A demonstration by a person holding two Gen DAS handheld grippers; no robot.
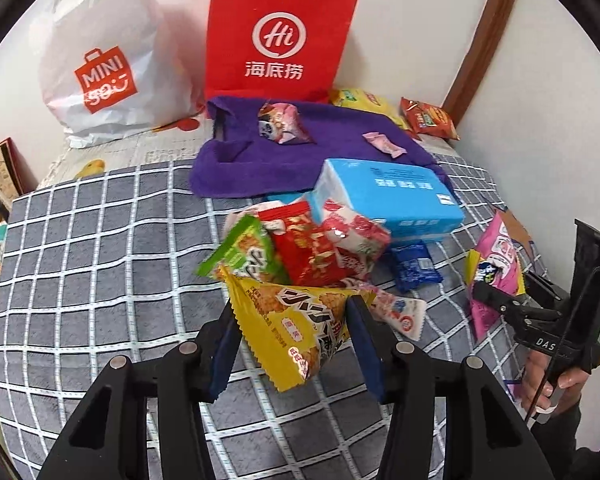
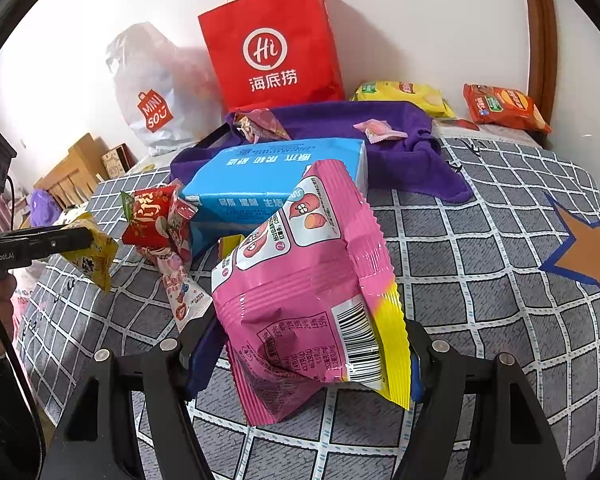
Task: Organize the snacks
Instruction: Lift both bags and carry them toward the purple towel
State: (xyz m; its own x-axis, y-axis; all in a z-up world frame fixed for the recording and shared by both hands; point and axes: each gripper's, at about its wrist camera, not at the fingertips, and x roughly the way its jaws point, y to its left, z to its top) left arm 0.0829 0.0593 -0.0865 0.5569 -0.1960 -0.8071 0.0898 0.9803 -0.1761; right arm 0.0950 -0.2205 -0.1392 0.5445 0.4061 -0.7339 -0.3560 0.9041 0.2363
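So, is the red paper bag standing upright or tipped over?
Upright: the red paper bag stands against the wall, handles up.

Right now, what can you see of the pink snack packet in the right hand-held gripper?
The pink snack packet is glossy, crinkled film with a yellow serrated edge, a barcode, a nutrition table and sweet-potato cartoons. It shows its back, tilted, lifted off the checked cover. The right hand-held gripper clamps its lower part between both fingers.

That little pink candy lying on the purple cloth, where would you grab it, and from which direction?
Probably from above, across the plump middle of the pink candy, with the two fingers on its long sides. It lies flat on the purple cloth with nothing touching it, and its twisted wrapper ends look too thin and floppy to hold. Both grippers are already full, though.
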